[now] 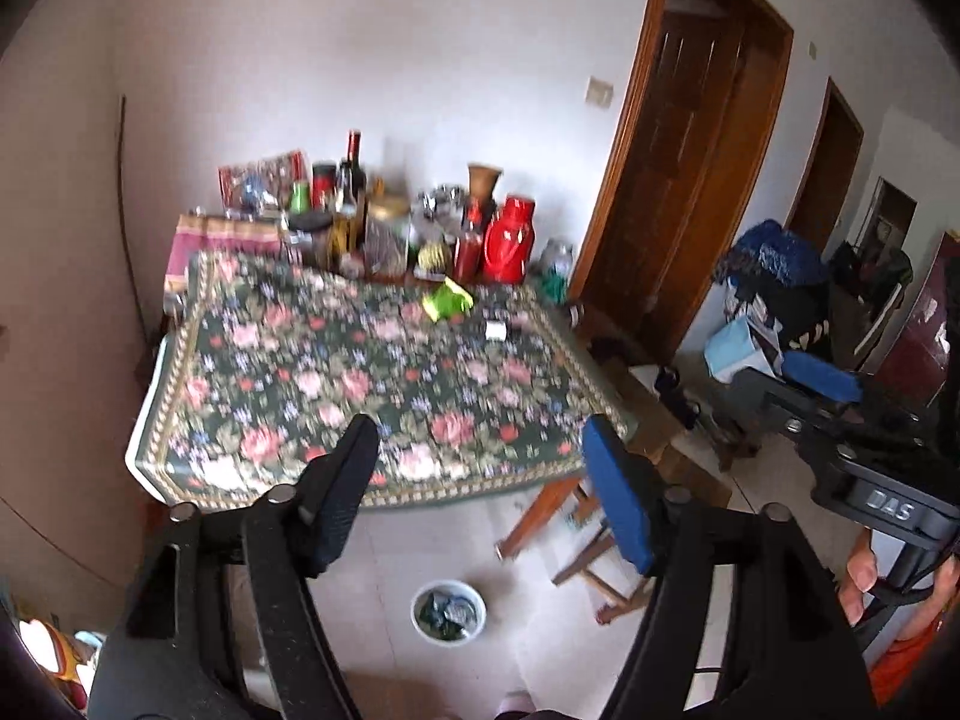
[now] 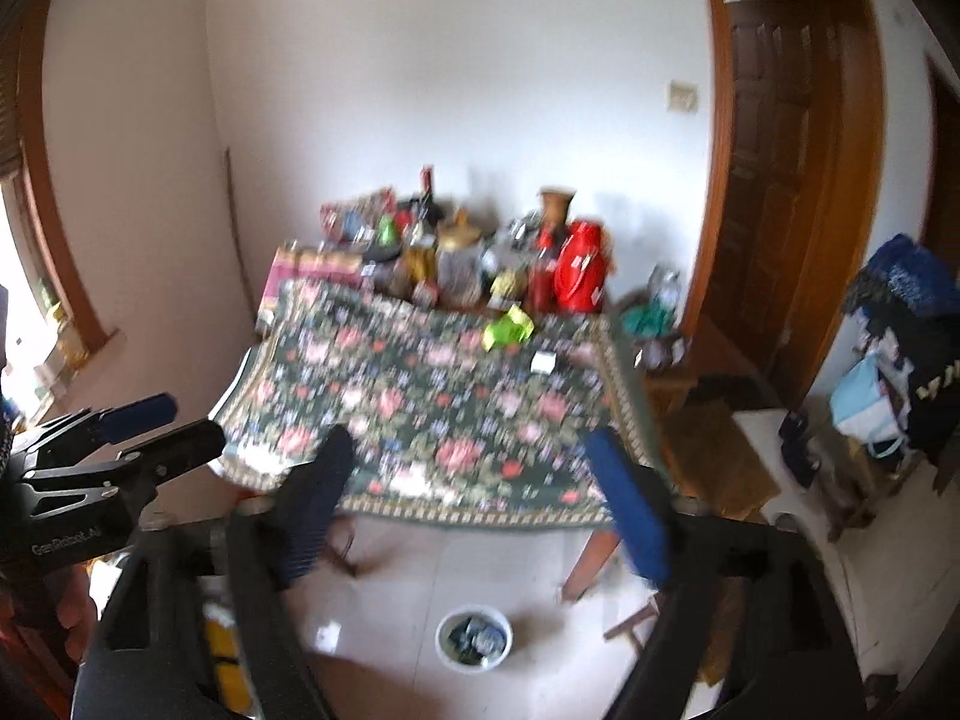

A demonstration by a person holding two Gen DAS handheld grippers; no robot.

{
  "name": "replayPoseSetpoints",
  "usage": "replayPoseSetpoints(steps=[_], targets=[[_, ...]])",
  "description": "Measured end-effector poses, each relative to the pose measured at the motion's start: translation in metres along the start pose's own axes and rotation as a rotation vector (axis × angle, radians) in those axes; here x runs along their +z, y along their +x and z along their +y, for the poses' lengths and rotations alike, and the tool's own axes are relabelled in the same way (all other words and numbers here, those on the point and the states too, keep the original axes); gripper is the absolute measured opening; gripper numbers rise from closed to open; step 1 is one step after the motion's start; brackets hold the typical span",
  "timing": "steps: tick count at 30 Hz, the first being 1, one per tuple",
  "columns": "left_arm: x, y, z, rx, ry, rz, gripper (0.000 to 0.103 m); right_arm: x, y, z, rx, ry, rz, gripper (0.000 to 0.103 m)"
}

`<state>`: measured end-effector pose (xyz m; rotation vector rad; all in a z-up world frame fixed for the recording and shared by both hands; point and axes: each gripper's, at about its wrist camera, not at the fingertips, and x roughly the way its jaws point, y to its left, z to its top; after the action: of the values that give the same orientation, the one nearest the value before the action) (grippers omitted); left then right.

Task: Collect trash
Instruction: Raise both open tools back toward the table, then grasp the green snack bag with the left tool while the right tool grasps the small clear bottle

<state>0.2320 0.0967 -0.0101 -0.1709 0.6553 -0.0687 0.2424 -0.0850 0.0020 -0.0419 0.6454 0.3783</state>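
**Both tongs empty above the bench, bin on the floor below**

Take the white bin (image 1: 448,611) on the tiled floor as the marker: a small round tub standing just in front of the bench (image 1: 360,384), with dark crumpled wrappers already lying in it. What exactly they are is too blurred to tell.

To the left of the bin and above it hang the left tongs (image 1: 480,468), jaws spread apart with nothing between them. To the right of the bin and higher hang the right tongs (image 2: 474,480), jaws likewise wide and empty; a hand (image 1: 864,588) grips their handle.

Beyond the bin, on the flowered cloth, two bits of trash lie loose: a crumpled green wrapper (image 1: 447,302) far back, and just right of it a small white scrap (image 1: 495,331). Neither touches the other.

Behind them, furthest from the bin, containers crowd the wall: a dark bottle (image 1: 353,180), a big glass jar (image 1: 389,237) filled with something dark, and a red thermos (image 1: 509,240).
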Motion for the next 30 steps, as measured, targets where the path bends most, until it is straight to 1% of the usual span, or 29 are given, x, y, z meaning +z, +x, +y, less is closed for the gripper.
replayPoseSetpoints(steps=[1, 2, 4, 6, 8, 11, 14, 15, 18, 20, 21, 25, 27, 30], targets=[[0.003, -0.001, 0.0, 0.0, 0.004, -0.01, 0.074, 0.001, -0.004, -0.001, -0.017, 0.005, -0.03, 0.092], [0.005, 0.0, 0.0, 0.0, 0.008, -0.013, 0.075, 0.003, -0.005, 0.0, -0.024, 0.005, -0.04, 0.095], [0.01, 0.006, 0.0, 0.0, 0.014, -0.014, 0.08, 0.005, -0.001, -0.002, -0.054, 0.004, -0.052, 0.097], [0.013, 0.011, 0.0, 0.0, 0.02, -0.011, 0.081, 0.009, 0.01, -0.007, -0.093, 0.003, -0.054, 0.098], [0.02, 0.026, -0.002, 0.002, 0.029, 0.001, 0.081, 0.012, 0.019, -0.012, -0.119, 0.003, -0.044, 0.098], [0.028, 0.049, -0.005, 0.011, 0.034, 0.009, 0.081, 0.021, 0.045, -0.027, -0.148, 0.005, -0.029, 0.098], [0.042, 0.075, -0.009, 0.024, 0.032, 0.004, 0.081, 0.03, 0.064, -0.039, -0.149, 0.008, -0.031, 0.098], [0.049, 0.085, -0.01, 0.028, 0.028, 0.004, 0.081, 0.037, 0.076, -0.047, -0.148, 0.012, -0.025, 0.098], [0.071, 0.119, -0.015, 0.018, -0.01, 0.021, 0.081, 0.047, 0.092, -0.062, -0.13, 0.008, -0.016, 0.098], [0.091, 0.147, -0.015, -0.015, -0.066, 0.05, 0.081, 0.054, 0.11, -0.074, -0.137, 0.0, 0.009, 0.098], [0.1, 0.159, -0.015, -0.017, -0.09, 0.059, 0.081, 0.057, 0.121, -0.082, -0.134, -0.002, 0.03, 0.098], [0.126, 0.2, -0.018, 0.025, -0.16, 0.06, 0.081, 0.066, 0.162, -0.111, -0.103, -0.011, 0.108, 0.098], [0.133, 0.218, -0.016, 0.035, -0.188, 0.075, 0.081, 0.068, 0.178, -0.118, -0.103, -0.027, 0.135, 0.098], [0.137, 0.242, -0.013, 0.074, -0.204, 0.1, 0.081, 0.073, 0.204, -0.132, -0.097, -0.051, 0.17, 0.098]])
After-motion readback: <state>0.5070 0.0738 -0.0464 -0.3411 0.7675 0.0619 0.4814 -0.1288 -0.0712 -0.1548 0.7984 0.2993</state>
